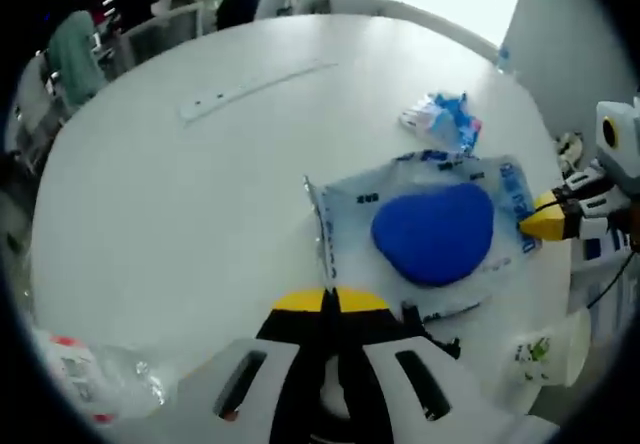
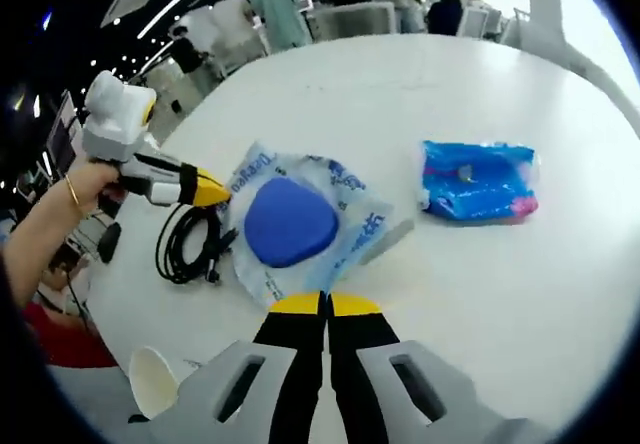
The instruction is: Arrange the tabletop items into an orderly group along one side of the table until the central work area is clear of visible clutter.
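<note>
A clear plastic bag holding a blue rounded pad lies flat on the white round table. My left gripper is shut, its yellow tips meeting on the bag's near corner. My right gripper is shut too, pinching the bag's opposite edge. A blue and white packet lies just beyond the bag.
A coiled black cable lies beside the bag, near a paper cup at the table's edge. A crumpled clear wrapper sits at the rim. A long slot cover crosses the far tabletop. People and chairs stand beyond.
</note>
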### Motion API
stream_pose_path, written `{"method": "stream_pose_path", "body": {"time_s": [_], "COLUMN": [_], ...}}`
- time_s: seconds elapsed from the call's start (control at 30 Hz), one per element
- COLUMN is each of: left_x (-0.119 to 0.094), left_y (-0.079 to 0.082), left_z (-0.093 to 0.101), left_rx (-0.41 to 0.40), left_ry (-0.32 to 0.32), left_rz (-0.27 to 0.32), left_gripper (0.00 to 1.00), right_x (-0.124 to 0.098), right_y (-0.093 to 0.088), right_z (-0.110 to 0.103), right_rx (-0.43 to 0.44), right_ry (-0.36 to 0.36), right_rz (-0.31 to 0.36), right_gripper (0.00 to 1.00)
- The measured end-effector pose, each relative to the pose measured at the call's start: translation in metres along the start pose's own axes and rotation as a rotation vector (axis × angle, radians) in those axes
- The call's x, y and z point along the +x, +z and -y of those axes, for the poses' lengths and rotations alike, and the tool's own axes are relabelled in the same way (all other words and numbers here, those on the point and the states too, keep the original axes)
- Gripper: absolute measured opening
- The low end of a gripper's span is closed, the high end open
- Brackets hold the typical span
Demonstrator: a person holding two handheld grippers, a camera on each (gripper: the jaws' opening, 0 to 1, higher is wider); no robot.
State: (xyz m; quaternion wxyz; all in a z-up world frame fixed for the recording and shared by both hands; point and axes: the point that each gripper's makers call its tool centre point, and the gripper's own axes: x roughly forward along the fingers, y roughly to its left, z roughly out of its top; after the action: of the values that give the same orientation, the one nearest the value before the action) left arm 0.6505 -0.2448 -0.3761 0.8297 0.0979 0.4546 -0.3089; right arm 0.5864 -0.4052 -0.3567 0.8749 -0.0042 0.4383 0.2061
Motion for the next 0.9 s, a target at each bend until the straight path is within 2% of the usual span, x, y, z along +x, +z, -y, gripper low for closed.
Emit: {"method": "stream_pose_path", "body": {"time_s": [0.07,0.3,0.37,0.43,0.63,0.8,0.9], "left_x": [-0.003,-0.017,-0.020,-0.022,-0.026,-0.024,-0.023], "left_y": [-0.003,-0.010,-0.008,-0.004,0.002,0.005,0.008], "left_z": [0.000,0.000,0.000,0.000,-0.004,-0.006,-0.005], "left_rx": [-0.016,-0.178,-0.195,-0.215,-0.269,-0.268,-0.309], "left_ry": [0.003,-0.019,-0.019,-0.023,-0.014,-0.007,-0.025], "left_rz": [-0.004,0.007,0.020,0.039,0.059,0.058,0.067], "left_gripper": [0.00,0.00,0.00,0.00,0.00,0.00,0.00], "right_x": [0.001,0.006,0.008,0.011,0.022,0.036,0.041], "right_y": [0.004,0.033,0.038,0.049,0.068,0.074,0.075], "right_z": [0.000,0.013,0.015,0.022,0.028,0.036,0.040], "right_rx": [-0.024,-0.074,-0.085,-0.144,-0.160,-0.120,-0.124], "right_ry": [0.003,-0.008,-0.011,-0.033,-0.031,-0.016,-0.022], "right_rz": [-0.007,0.025,0.026,0.041,0.044,0.027,0.007], "right_gripper": [0.01,0.01,0.01,0.01,0.01,0.01,0.01]}}
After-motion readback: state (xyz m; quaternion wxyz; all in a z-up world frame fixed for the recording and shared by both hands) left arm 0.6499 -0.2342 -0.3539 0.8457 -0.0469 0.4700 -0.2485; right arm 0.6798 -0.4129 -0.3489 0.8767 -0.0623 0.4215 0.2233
